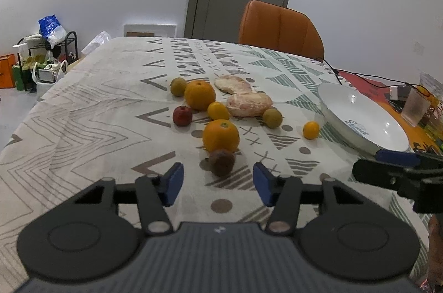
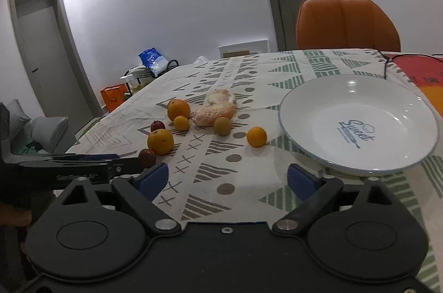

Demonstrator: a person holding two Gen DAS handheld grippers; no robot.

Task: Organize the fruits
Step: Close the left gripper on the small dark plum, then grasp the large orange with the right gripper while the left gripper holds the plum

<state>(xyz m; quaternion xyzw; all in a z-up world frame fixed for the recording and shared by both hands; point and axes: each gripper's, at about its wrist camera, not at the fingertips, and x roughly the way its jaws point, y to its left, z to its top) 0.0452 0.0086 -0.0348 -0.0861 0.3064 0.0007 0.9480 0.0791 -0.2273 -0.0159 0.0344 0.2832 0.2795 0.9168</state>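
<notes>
Several fruits lie on the patterned tablecloth point(image 1: 91, 110). A dark red-brown fruit point(image 1: 221, 161) lies just ahead of my open, empty left gripper point(image 1: 218, 183), with an orange point(image 1: 220, 136) right behind it. Further back are a second orange point(image 1: 199, 94), a red fruit point(image 1: 182, 115), a small yellow citrus point(image 1: 218, 111), two green-brown fruits point(image 1: 272, 118) and peeled pomelo pieces point(image 1: 249, 104). A small orange citrus point(image 2: 256, 136) lies left of the white bowl point(image 2: 387, 99). My right gripper point(image 2: 228, 179) is open and empty, near the bowl's front rim.
An orange chair point(image 1: 279, 27) stands behind the table. A black cable point(image 1: 346, 77), a glass point(image 1: 416, 104) and small items lie at the right beyond the bowl. A shelf with bags point(image 1: 47, 52) stands on the floor at the left.
</notes>
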